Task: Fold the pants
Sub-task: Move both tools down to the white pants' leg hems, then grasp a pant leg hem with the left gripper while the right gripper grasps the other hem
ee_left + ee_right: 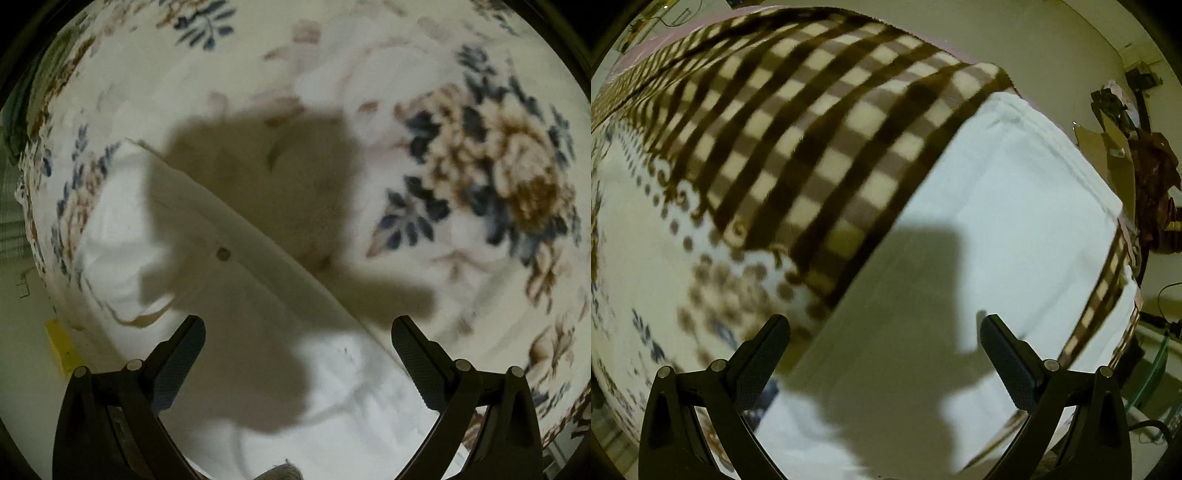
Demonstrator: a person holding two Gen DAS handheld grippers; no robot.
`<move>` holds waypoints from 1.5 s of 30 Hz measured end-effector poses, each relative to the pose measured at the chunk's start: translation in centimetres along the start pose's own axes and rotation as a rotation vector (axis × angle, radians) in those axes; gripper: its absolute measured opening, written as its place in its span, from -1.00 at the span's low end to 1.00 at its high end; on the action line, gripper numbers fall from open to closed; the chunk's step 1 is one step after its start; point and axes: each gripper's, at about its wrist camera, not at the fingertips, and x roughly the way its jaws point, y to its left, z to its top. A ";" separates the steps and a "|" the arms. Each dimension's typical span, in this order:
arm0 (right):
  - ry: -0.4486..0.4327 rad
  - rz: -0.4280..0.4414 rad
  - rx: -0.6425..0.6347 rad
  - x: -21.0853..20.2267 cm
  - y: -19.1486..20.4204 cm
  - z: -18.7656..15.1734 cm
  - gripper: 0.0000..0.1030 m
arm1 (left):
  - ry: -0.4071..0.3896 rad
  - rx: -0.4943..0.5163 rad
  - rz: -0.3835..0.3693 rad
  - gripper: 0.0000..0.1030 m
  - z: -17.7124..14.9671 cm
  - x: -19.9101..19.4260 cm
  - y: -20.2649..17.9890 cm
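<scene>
One pair of white pants lies spread on the bed, over a floral sheet and one brown checked blanket, its far end by the bed's edge. One small button shows near its band. Two grippers, left gripper and right gripper, hover above the cloth, both released, jaws wide and empty.

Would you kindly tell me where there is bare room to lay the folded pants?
Floral bedspread beyond the waistband edge of the white pants is free. In the right view, pants fill the strip between checked blanket and bed edge.
</scene>
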 end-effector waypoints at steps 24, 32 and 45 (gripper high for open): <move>-0.105 0.094 -0.160 -6.8 -1.3 -2.8 -0.92 | -0.223 0.039 -0.419 -0.94 -3.9 -10.1 11.0; -0.200 0.165 -0.171 -14.9 -12.4 -11.1 -0.92 | -0.330 0.126 -0.531 -0.95 -13.9 -12.7 19.0; -0.277 -0.006 -0.248 -8.8 -25.1 -20.6 -0.92 | -0.119 0.039 -0.489 -0.95 -23.3 3.1 31.3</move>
